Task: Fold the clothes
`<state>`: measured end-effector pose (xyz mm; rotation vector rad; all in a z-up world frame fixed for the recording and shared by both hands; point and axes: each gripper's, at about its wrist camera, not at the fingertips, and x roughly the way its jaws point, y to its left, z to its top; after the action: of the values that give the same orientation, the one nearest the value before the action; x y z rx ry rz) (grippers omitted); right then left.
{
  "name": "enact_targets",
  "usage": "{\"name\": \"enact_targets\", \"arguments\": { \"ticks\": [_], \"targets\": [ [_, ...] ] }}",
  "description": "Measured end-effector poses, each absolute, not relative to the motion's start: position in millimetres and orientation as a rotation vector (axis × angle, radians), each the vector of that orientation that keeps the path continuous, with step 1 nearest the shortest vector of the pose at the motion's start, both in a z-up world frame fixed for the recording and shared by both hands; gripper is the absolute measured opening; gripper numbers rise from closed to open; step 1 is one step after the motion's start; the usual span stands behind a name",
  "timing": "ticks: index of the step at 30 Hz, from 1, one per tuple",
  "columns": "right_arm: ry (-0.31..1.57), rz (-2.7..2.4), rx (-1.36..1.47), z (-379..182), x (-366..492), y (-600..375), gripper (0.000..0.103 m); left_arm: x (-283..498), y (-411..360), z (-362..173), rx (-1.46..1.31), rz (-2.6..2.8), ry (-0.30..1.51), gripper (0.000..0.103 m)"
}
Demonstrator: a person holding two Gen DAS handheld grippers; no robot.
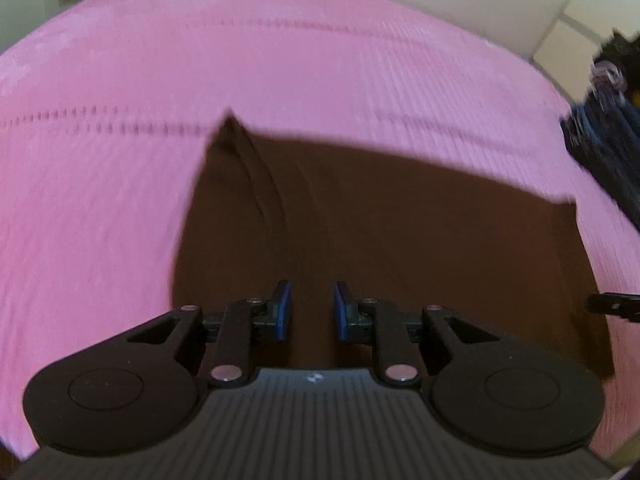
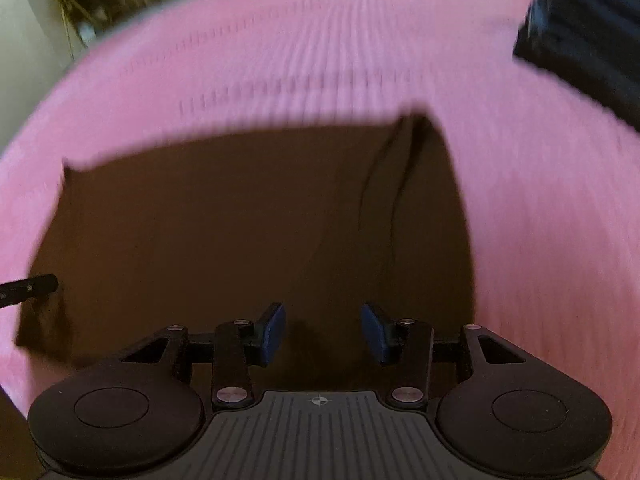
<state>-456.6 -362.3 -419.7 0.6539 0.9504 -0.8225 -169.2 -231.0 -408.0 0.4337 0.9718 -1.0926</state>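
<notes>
Left gripper (image 1: pixel 312 306): jaws apart, blue pads facing each other with a clear gap, nothing between them. Right gripper (image 2: pixel 323 334): jaws apart, somewhat wider gap, also empty.

Brown garment (image 1: pixel 360 240) lies spread flat on the pink ribbed cover (image 1: pixel 280 60), directly under and ahead of both sets of jaws. In the left wrist view its far edge runs across ahead of the jaws, with a peaked corner up and to the left of them and a few creases running back from that corner. In the right wrist view the same garment (image 2: pixel 220 220) fills the area ahead of the jaws; creases sit ahead and to the right, and a loose corner hangs near the left edge of the frame.

The other gripper's black tip shows at the right edge of the left view and the left edge of the right view.

Dark blue clothes (image 2: pixel 584 32) lie on the cover, well ahead and right of the right jaws; detail blurred.
</notes>
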Motion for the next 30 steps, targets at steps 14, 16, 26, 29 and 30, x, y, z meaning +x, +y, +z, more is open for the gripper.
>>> {"name": "enact_targets", "arguments": {
  "ticks": [14, 16, 26, 29, 30],
  "targets": [
    [1.066, -0.769, 0.800, -356.3, -484.4, -361.2, 0.070, -202.4, -207.6, -351.5, 0.486, -0.879, 1.126, 0.028],
    [1.054, -0.749, 0.810, -337.7, -491.4, -354.5, 0.073, -209.9, -201.4, -334.1, 0.488, -0.857, 1.151, 0.032],
    [1.065, -0.647, 0.737, -246.2, -494.6, -322.0, 0.073, -243.4, -172.2, -239.6, 0.503, -0.876, 1.138, 0.044],
    [1.067, -0.645, 0.710, -228.0, -494.2, -316.8, 0.073, -253.3, -169.6, -216.2, 0.535, -0.877, 1.102, 0.047],
    [1.066, -0.644, 0.704, -222.5, -494.4, -315.4, 0.073, -256.0, -168.8, -209.2, 0.539, -0.879, 1.094, 0.049]
  ]
}}
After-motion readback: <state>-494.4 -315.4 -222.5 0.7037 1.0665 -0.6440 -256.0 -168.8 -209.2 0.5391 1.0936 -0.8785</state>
